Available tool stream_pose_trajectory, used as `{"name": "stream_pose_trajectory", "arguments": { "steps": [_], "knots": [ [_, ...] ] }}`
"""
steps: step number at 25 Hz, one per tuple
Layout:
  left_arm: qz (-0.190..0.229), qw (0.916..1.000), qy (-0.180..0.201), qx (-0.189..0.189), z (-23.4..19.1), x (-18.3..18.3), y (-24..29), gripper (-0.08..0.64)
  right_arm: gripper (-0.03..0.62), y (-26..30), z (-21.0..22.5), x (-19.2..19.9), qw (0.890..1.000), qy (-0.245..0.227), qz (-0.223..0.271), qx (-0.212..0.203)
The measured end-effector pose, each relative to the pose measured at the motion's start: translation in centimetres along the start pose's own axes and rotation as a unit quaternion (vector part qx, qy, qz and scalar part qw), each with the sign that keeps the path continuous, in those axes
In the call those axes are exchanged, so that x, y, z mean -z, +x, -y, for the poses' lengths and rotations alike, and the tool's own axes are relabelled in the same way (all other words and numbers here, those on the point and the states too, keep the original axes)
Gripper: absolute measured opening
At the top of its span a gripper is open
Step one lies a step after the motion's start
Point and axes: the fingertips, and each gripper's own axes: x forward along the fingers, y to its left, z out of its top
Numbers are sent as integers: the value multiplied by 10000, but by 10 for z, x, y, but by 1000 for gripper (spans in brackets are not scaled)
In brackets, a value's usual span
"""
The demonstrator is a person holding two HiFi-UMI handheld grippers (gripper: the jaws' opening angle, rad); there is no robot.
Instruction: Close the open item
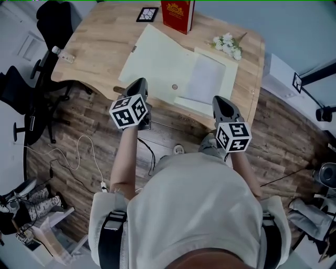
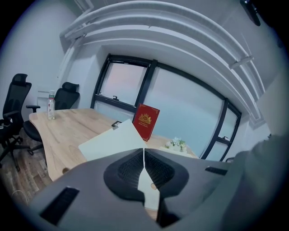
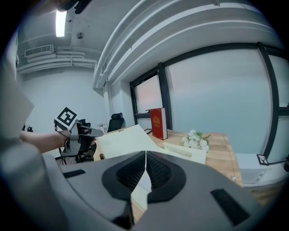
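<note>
A pale yellow folder [image 1: 157,58] lies open on the wooden table [image 1: 100,42], with a white sheet [image 1: 206,79] on its right half. Its left flap [image 2: 113,140] stands tilted up off the table. My left gripper [image 1: 140,84] hovers at the table's near edge, by the folder's left corner. Its jaws are shut with nothing between them. My right gripper [image 1: 220,102] hangs just off the near edge by the folder's right half, also shut and empty. In the right gripper view the raised flap [image 3: 126,140] shows ahead, with the left gripper [image 3: 86,131] beside it.
A red book [image 1: 178,14] stands at the table's far edge, with a black marker card [image 1: 147,14] to its left. White flowers [image 1: 227,44] lie at the far right. A small bottle [image 1: 56,51] and black office chairs [image 1: 50,31] are on the left. Cables [image 1: 79,152] trail on the floor.
</note>
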Motion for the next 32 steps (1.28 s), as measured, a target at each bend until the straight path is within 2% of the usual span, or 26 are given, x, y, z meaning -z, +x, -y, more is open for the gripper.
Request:
{"name": "stream_pose_trajectory", "arguments": {
  "steps": [14,23,24,26,29,32],
  "knots": [
    [-485,9968,591,-230,-34,-49,53,21,20,5,18,8,9998,147,-113,27],
    [-960,9912,874,-274,-65,-58,84,24,20,6,30,15,9996,186,-205,101],
    [-1006,9910,844,-265,-69,-60,87,42,20,6,31,16,9995,191,-218,105],
    [-1142,9906,730,-157,-75,-62,93,162,20,6,33,17,9994,198,-244,110],
    [-1282,9899,609,-32,-83,-64,103,181,20,5,35,18,9994,200,-270,112],
    [-1442,9871,694,-27,-90,-66,114,193,20,4,39,18,9993,197,-281,132]
  ]
}}
